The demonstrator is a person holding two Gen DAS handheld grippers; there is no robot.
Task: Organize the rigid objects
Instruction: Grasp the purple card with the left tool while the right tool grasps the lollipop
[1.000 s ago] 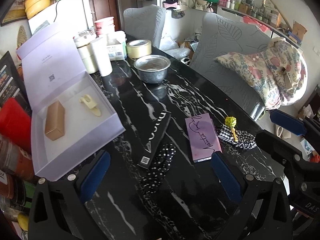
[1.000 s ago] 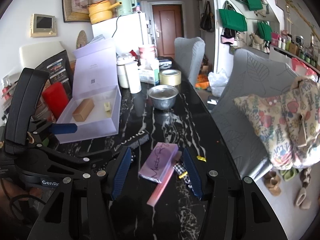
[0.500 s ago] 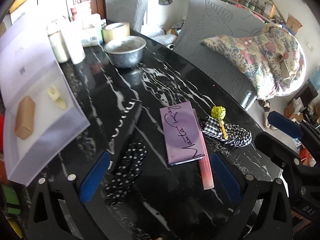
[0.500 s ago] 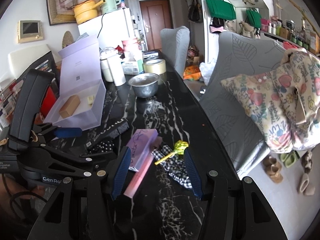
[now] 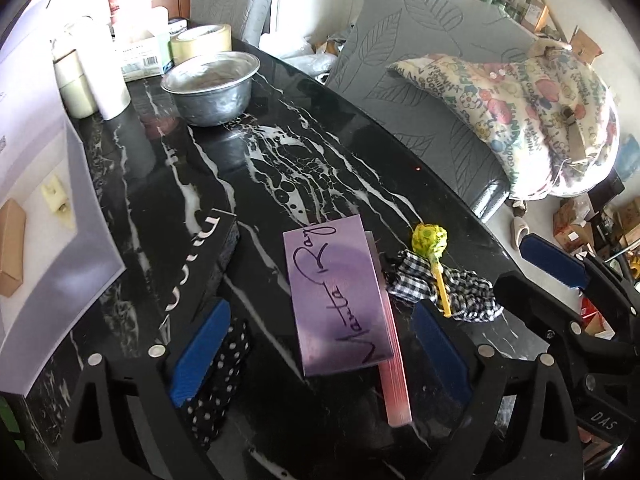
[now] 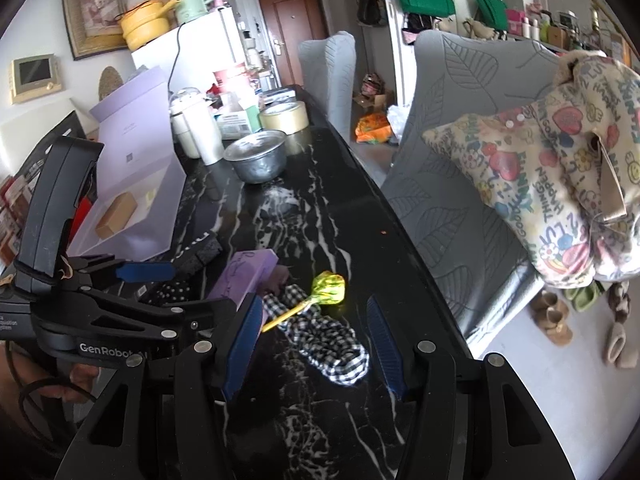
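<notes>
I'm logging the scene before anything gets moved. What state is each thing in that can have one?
Lilac gift box: lid open, tan block and cream clip inside.
Metal bowl: upright.
Purple palette: closed, flat on a pink case.
Lollipop: wrapped, lying on checked scrunchie.
Left hand-held gripper: open, jaws just narrowed, straddling the palette.
Right hand-held gripper: open over the scrunchie.

Both tongs lower, left tongs [image 5: 320, 354] narrowing (purple box [image 5: 336, 296] between)
</notes>
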